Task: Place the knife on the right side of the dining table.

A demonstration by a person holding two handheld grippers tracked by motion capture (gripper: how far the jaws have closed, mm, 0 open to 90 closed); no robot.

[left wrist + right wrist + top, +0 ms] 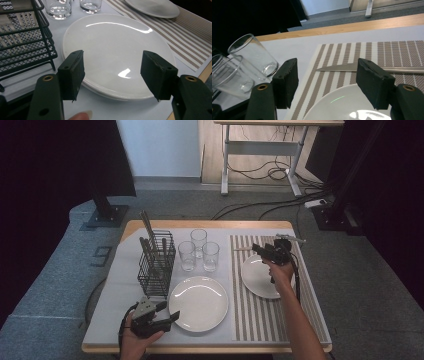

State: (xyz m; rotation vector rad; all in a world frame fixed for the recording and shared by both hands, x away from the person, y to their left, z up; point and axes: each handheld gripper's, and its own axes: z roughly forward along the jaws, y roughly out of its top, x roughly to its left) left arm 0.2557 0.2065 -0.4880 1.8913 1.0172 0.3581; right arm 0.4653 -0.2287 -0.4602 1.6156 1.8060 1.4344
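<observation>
Two tools at work on one worktop (pixel 127 285). From the high view, the left tool (pixel 168 311) sits at the near left edge, jaws spread wide and pointing right toward the near white plate (pixel 199 303). The right tool (pixel 258 248) hovers over the far rim of the second plate (pixel 260 276) on the striped placemat (pixel 255 315), jaws aimed left and away. Just beyond it lies the knife (pixel 245 249), long axis running left to right across the mat, tip to the left. A black wire basket (pixel 156 265) at the left holds upright chopsticks (pixel 148 227); three empty glasses (pixel 199 250) stand clustered beside it.

Left gripper view now: the jaws stand wide apart, nothing between them, framing the near plate (pixel 115 50) just ahead. Basket (pixel 25 42) on the left, two glass bases (pixel 72 7) behind.

Right gripper view: jaws wide again, holding nothing. The knife (pixel 337 67) lies flat on the mat (pixel 372 52) just past the plate's rim (pixel 329 102), blade tip pointing left, handle running off to the right. Glasses (pixel 249 62) stand on the left. No readable writing anywhere.
</observation>
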